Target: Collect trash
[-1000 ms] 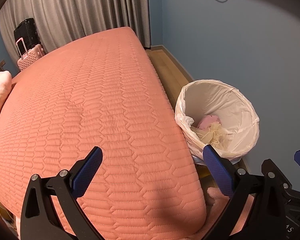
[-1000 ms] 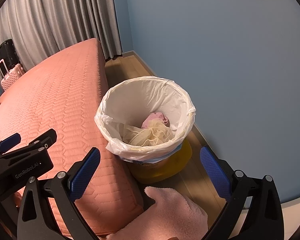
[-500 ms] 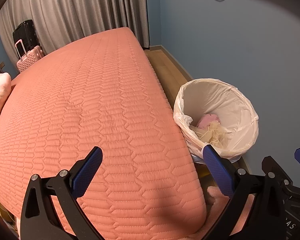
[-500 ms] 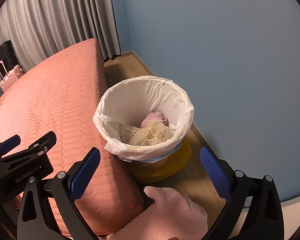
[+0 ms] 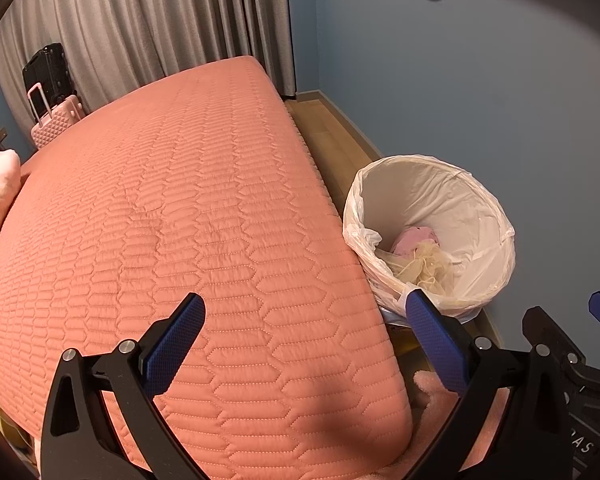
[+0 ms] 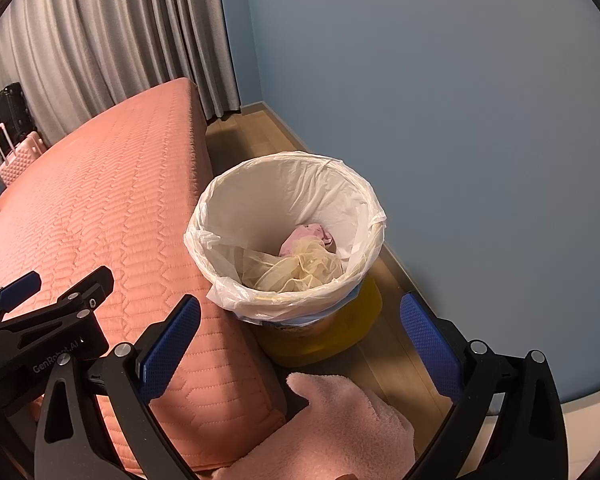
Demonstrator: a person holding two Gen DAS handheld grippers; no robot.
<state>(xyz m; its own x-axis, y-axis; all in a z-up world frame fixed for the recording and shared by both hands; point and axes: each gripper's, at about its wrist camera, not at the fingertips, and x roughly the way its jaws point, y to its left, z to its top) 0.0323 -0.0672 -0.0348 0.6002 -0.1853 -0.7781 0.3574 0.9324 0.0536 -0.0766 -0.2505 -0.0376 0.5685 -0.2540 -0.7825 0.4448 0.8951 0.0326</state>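
Trash bin btwn bed edge & wall.

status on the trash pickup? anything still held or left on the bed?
Done: the lined bin beside the bed already holds a pink wad and cream mesh.
In hand: nothing. The left tongs and right tongs are both open and empty.
Left: no loose trash shows on the bedspread; areas outside these views cannot be checked.

The left hand-held gripper has matte black angular arms with silver round screw heads and textured blue finger pads. The right hand-held gripper looks alike; the left one's side reads "GenRobot.AI" in white.
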